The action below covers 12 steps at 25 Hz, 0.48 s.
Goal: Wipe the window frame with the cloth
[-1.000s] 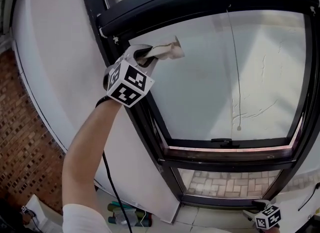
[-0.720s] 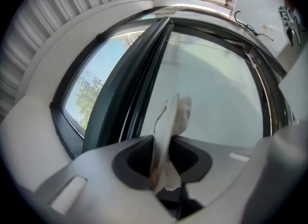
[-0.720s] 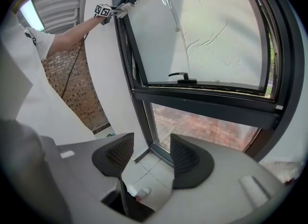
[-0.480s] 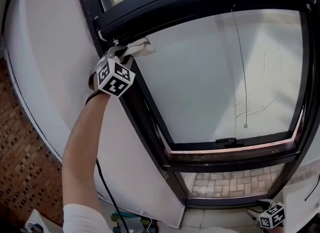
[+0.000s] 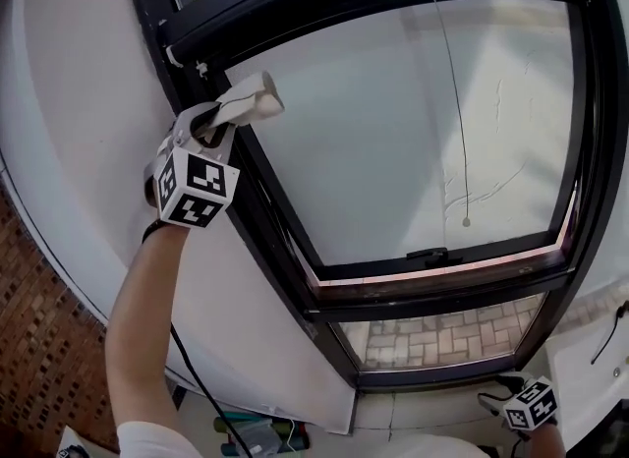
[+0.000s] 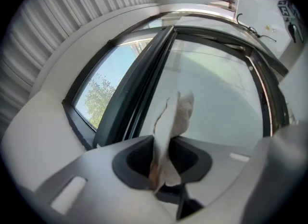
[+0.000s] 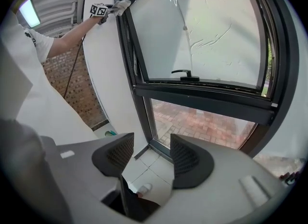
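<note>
A black window frame point(image 5: 267, 212) surrounds a large frosted pane. My left gripper point(image 5: 208, 124) is raised at the frame's upper left corner, shut on a crumpled white cloth point(image 5: 252, 100). The cloth's free end lies against the left bar, at the edge of the glass. In the left gripper view the cloth point(image 6: 174, 116) sticks out from between the jaws of the left gripper point(image 6: 163, 163), beside the dark frame point(image 6: 143, 84). My right gripper point(image 7: 150, 155) hangs low near the floor, open and empty; only its marker cube point(image 5: 531, 405) shows in the head view.
A thin pull cord point(image 5: 456, 122) hangs in front of the pane. A black handle point(image 5: 428, 253) sits on the bottom rail. Brick paving point(image 5: 442, 333) shows through the lower pane. A white wall point(image 5: 88, 102) and brick wall point(image 5: 39, 348) lie left; bottles point(image 5: 257, 436) stand on the floor.
My left gripper with the cloth has shifted left, from over the glass to the frame's left bar by the upper corner. The right gripper stays low.
</note>
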Tool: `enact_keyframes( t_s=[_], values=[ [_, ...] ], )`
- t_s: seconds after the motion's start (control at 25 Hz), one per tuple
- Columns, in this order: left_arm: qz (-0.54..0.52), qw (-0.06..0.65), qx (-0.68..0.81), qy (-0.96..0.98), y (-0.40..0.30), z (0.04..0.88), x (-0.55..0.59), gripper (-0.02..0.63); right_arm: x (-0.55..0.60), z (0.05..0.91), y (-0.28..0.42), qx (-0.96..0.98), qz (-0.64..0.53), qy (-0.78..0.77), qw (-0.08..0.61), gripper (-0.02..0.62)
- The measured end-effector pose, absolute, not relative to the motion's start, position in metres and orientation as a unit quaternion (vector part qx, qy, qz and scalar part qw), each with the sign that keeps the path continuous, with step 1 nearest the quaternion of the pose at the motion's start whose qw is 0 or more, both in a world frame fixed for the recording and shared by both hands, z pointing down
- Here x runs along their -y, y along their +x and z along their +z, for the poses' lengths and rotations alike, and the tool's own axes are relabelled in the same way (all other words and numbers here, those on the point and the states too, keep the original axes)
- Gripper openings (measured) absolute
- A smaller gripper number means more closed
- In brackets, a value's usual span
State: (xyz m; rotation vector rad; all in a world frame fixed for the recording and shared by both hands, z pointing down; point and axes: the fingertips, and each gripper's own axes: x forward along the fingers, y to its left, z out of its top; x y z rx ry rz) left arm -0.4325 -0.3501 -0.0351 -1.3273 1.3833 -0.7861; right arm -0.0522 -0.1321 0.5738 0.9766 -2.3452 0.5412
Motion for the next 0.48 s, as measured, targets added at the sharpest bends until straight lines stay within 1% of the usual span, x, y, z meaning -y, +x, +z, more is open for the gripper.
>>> enact_keyframes(
  t_s=[0.24, 0.48],
  values=[
    [-0.283, 0.496, -0.551, -0.608, -0.416, 0.022, 0.31, 0.103, 0.131, 0.558, -0.054, 0.868, 0.182, 0.373, 0.274, 0.239],
    [-0.259, 0.465, -0.528, -0.662, -0.393, 0.125, 0.288, 0.104, 0.103, 0.558, -0.03, 0.85, 0.194, 0.402, 0.281, 0.239]
  ],
)
